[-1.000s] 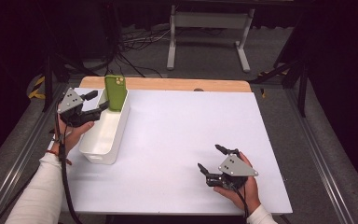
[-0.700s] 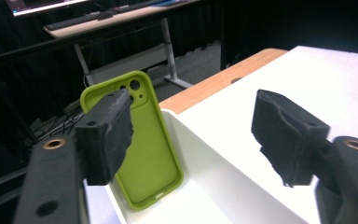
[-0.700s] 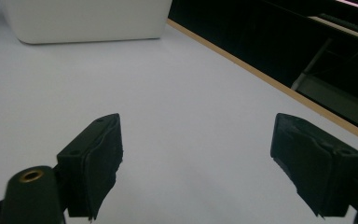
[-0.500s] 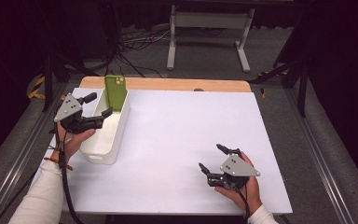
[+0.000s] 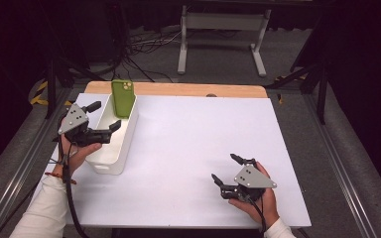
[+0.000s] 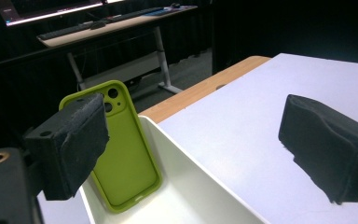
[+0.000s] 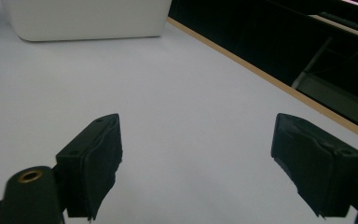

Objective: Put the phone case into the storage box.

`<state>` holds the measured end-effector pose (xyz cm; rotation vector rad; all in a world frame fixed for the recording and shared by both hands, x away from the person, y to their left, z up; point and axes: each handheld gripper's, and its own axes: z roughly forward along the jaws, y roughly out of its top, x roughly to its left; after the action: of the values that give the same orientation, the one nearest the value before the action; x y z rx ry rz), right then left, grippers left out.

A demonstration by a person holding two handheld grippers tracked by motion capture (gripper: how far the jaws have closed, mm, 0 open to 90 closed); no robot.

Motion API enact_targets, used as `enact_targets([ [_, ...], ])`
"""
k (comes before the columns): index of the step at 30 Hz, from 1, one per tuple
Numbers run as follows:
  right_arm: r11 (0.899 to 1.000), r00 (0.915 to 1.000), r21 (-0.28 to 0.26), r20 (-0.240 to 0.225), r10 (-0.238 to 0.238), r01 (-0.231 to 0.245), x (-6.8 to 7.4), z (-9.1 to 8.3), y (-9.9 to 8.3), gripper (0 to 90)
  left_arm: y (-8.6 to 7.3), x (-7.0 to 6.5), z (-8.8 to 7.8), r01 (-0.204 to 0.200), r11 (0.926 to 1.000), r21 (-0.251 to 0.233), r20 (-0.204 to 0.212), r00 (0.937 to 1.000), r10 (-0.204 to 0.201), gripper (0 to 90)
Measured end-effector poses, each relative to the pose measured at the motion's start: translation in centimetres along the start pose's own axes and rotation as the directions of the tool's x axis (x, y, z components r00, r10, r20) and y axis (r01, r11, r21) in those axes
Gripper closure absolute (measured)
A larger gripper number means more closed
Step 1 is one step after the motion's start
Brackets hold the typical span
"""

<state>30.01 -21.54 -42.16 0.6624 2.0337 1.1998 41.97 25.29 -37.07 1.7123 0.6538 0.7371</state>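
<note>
text: none readable | labels: none | far monitor possibly too blurred

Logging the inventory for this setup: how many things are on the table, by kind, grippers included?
Green phone case: 1
White bin: 1
Grippers: 2, the left gripper and the right gripper
Total: 4

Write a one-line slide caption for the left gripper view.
Left gripper, jaws just opened wide, faces a green phone leaning upright inside the white bin.
</note>
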Motion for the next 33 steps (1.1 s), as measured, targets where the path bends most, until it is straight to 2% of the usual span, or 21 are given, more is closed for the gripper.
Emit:
enact_targets([
  [3,1.0,1.0,-0.001,0.001,0.001,-0.001,0.0,0.0,0.0,17.1,0.0,-0.2,-0.1,0.004,1.0,-0.001,0.004,1.0,-0.004,6.3],
  [12,1.0,1.0,-0.006,0.005,0.0,0.0,0.0,-0.3,0.0,16.8,0.2,-1.2,-0.5,-0.031,0.9995,-0.006,0.011,0.9995,0.031,3.4],
  [19,1.0,0.9999,-0.012,0.01,0.001,-0.001,-0.1,-0.5,0.1,16.7,0.5,-1.8,-0.9,-0.033,0.999,-0.03,0.017,0.9993,0.033,3.3],
  [22,1.0,1.0,-0.01,0.009,-0.003,0.003,0.0,-0.5,0.1,16.7,0.5,-1.9,-1.0,-0.02,0.9991,-0.036,0.028,0.9994,0.022,3.3],
  [33,1.0,0.9999,-0.013,0.009,-0.004,0.005,0.0,-0.6,0.1,16.7,0.7,-2.9,-1.1,-0.03,0.999,-0.033,0.056,0.9979,0.031,3.6],
])
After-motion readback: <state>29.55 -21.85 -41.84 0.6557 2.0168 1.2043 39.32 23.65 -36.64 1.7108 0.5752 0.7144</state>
